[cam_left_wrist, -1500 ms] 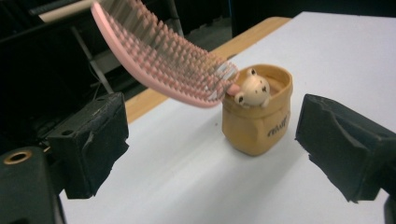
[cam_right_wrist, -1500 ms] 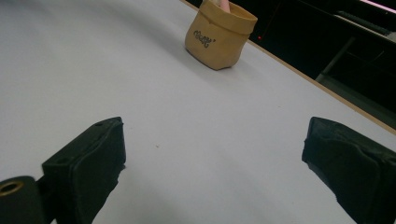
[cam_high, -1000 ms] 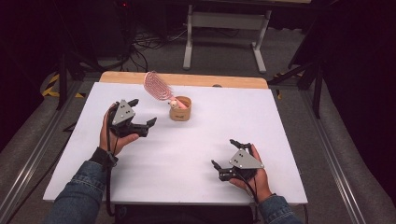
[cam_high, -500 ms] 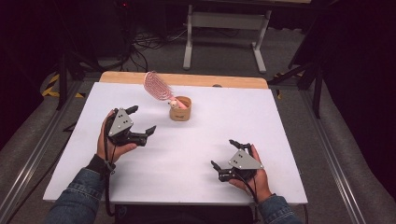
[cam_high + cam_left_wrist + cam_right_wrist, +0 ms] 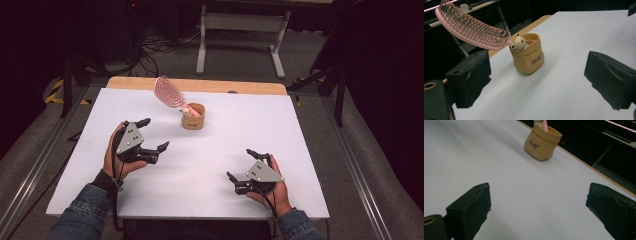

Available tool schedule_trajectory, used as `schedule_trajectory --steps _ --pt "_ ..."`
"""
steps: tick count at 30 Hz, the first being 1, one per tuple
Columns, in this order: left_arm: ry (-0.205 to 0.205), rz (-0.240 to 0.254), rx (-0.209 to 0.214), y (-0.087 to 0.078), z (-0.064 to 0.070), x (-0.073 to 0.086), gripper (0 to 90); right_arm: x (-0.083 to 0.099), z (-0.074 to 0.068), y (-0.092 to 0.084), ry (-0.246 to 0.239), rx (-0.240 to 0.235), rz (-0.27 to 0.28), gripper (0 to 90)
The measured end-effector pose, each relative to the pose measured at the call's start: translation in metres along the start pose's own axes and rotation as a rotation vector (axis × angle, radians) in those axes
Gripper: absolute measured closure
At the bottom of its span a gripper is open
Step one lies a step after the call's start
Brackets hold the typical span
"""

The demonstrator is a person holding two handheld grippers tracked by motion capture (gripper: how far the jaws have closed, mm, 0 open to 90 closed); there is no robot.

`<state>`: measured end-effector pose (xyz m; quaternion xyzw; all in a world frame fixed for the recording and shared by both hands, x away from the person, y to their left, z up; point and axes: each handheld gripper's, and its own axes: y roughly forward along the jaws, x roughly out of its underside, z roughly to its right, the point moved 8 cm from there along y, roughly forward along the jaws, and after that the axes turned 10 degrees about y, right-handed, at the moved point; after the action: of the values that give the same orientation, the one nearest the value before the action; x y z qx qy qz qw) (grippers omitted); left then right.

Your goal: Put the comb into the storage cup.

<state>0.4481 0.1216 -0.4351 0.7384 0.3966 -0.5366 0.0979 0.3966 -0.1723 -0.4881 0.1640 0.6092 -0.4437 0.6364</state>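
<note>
Hairbrush (image 5: 471,31) handle hidden inside pot (image 5: 529,60) — both claws gape wide, empty.

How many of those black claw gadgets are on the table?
2. The left gripper is in the person's left hand, near the tan holder with its pink hairbrush. The right gripper is in the right hand near the table's front edge. Both are open.

The left gripper (image 5: 151,135) hung with jaws spread wide, held in the left hand (image 5: 116,157); the right gripper (image 5: 240,165) sat low, jaws likewise wide apart.
</note>
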Motion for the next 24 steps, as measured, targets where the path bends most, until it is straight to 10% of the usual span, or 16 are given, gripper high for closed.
schedule_trajectory --steps 24 --pt "0.055 0.007 -0.014 -0.031 0.016 0.007 10.0 -0.008 0.000 -0.007 0.010 0.008 0.034 6.0"
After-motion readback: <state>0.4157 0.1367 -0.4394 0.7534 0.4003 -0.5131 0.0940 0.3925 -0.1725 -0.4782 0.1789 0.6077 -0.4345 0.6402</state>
